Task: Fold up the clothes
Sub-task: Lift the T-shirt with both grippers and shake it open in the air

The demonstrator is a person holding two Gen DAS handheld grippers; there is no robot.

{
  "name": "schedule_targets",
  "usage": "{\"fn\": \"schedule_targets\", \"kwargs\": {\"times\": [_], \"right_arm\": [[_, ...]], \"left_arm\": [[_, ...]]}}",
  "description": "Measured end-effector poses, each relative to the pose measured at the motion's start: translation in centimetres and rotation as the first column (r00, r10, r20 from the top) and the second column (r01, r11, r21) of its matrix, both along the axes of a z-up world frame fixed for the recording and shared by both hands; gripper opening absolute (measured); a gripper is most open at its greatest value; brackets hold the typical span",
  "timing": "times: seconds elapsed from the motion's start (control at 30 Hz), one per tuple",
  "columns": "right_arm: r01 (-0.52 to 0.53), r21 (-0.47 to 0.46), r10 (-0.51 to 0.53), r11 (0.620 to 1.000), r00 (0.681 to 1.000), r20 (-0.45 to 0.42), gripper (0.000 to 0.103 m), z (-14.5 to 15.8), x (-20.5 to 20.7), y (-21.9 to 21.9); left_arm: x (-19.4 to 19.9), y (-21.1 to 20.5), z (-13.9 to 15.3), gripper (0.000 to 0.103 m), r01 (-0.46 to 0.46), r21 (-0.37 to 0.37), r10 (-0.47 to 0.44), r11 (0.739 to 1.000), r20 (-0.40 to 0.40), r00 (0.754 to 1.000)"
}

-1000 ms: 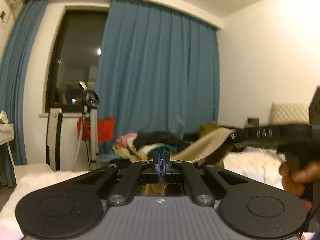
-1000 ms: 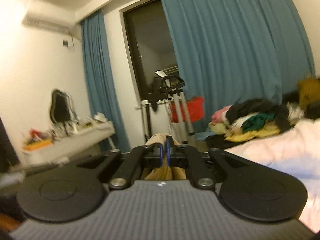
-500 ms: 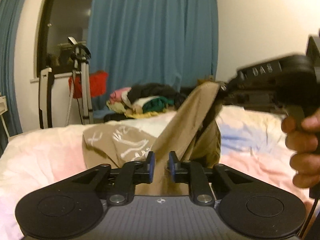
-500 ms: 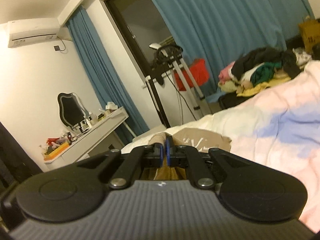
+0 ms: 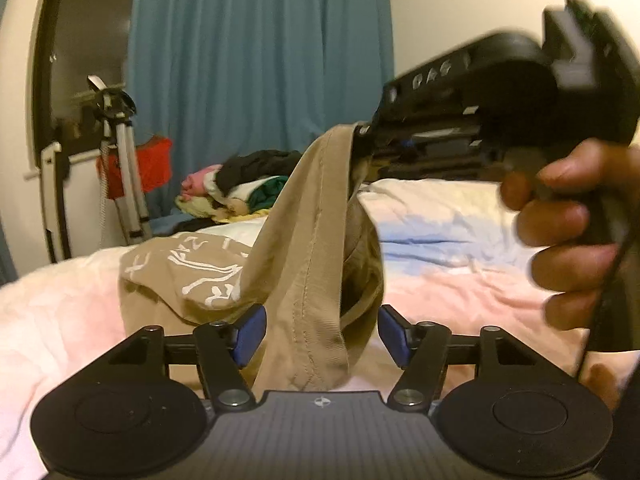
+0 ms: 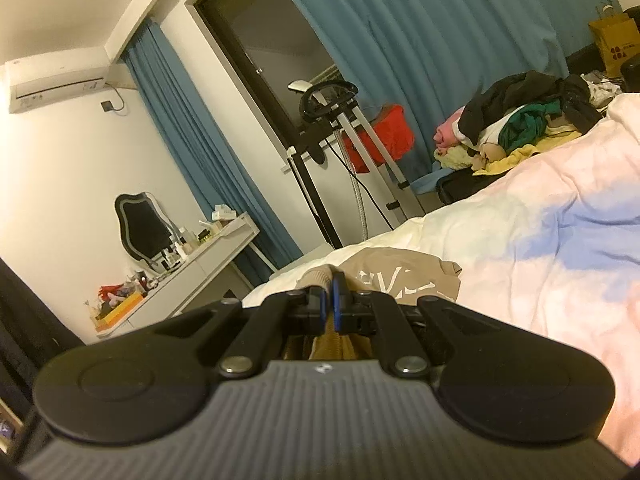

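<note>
The left gripper point(image 5: 319, 334) stood wide apart, its two blue pads point(image 5: 249, 334) either side of a hanging fold of the tan garment point(image 5: 304, 280) but gripping nothing; in my judgement it had been freed so that the cloth could hang from one point.

The right gripper point(image 6: 330, 305) was closed, its blue pads pinching a ribbed edge of that garment. In the left view it held this edge up, above and to the right of the open left claw, so the cloth draped down from it into the gap between the left pads.

The rest of the garment, with white lettering, lay bunched on the pale bedcover point(image 5: 460, 240), just ahead and to the left of the left claw.

Count: one tan garment in hand; two grippers; one person's hand point(image 5: 568, 236) visible on the right gripper's handle; one mixed heap of other clothes point(image 6: 516, 120), well beyond both claws near the blue curtain point(image 5: 260, 60). The heap's pieces could not be counted.
</note>
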State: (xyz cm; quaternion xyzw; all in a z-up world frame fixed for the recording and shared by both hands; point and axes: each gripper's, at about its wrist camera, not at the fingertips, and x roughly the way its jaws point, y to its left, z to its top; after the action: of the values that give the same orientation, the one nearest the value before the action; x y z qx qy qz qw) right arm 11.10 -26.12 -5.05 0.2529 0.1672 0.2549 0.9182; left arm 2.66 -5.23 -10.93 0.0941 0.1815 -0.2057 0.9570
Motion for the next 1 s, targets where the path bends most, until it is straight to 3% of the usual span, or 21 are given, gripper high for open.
{"fn": "schedule_targets", "kwargs": {"times": [0.1, 0.17, 0.27, 0.43, 0.57, 0.67, 0.77, 0.83, 0.93, 1.0], "right_arm": [[0.044, -0.012, -0.044, 0.999, 0.999, 0.029, 0.007, 0.1, -1.0, 0.1], [0.114, -0.029, -0.112, 0.993, 0.993, 0.046, 0.007, 0.1, -1.5, -0.2], [0.224, -0.077, -0.22, 0.972, 0.974, 0.053, 0.007, -0.4, -1.7, -0.3], [0.348, -0.197, -0.336, 0.916, 0.937, 0.093, 0.012, -1.4, -1.4, 0.8], [0.408, -0.356, -0.373, 0.841, 0.913, 0.166, 0.035, -2.2, -1.3, 2.9], [0.406, -0.494, -0.398, 0.769, 0.909, 0.127, 0.045, -3.8, -0.9, 4.0], [0.316, -0.551, -0.437, 0.773, 0.894, -0.101, 0.048, -6.9, 0.1, 3.4], [0.265, -0.526, -0.424, 0.808, 0.882, -0.207, 0.055, -8.3, 0.2, 2.8], [0.332, -0.545, -0.46, 0.77, 0.88, -0.114, 0.057, -7.0, -0.7, 3.4], [0.425, -0.492, -0.5, 0.76, 0.866, -0.025, 0.062, -4.9, -1.8, 2.7]], "left_arm": [[1.1, 0.1, -0.3, 0.067, -0.165, 0.032, 0.164, 0.986, 0.036, 0.986], [2.0, 1.3, 0.1, 0.074, -0.304, 0.023, 0.303, 0.952, 0.053, 0.952], [2.4, 3.7, 1.2, 0.078, -0.426, -0.047, 0.429, 0.903, 0.08, 0.9], [1.8, 4.7, 1.6, 0.079, -0.474, -0.004, 0.471, 0.881, 0.107, 0.875], [2.4, 5.5, 1.9, 0.079, -0.529, 0.042, 0.523, 0.847, 0.108, 0.846], [3.0, 7.6, 2.3, 0.076, -0.597, 0.027, 0.596, 0.802, 0.036, 0.802], [3.6, 10.2, 3.0, 0.077, -0.624, -0.05, 0.622, 0.78, -0.055, 0.781], [3.5, 10.9, 3.4, 0.077, -0.627, -0.078, 0.622, 0.775, -0.078, 0.779], [2.6, 10.8, 4.6, 0.077, -0.611, -0.102, 0.612, 0.785, -0.021, 0.791], [1.8, 11.0, 5.7, 0.079, -0.595, -0.14, 0.603, 0.792, 0.025, 0.797]]}}
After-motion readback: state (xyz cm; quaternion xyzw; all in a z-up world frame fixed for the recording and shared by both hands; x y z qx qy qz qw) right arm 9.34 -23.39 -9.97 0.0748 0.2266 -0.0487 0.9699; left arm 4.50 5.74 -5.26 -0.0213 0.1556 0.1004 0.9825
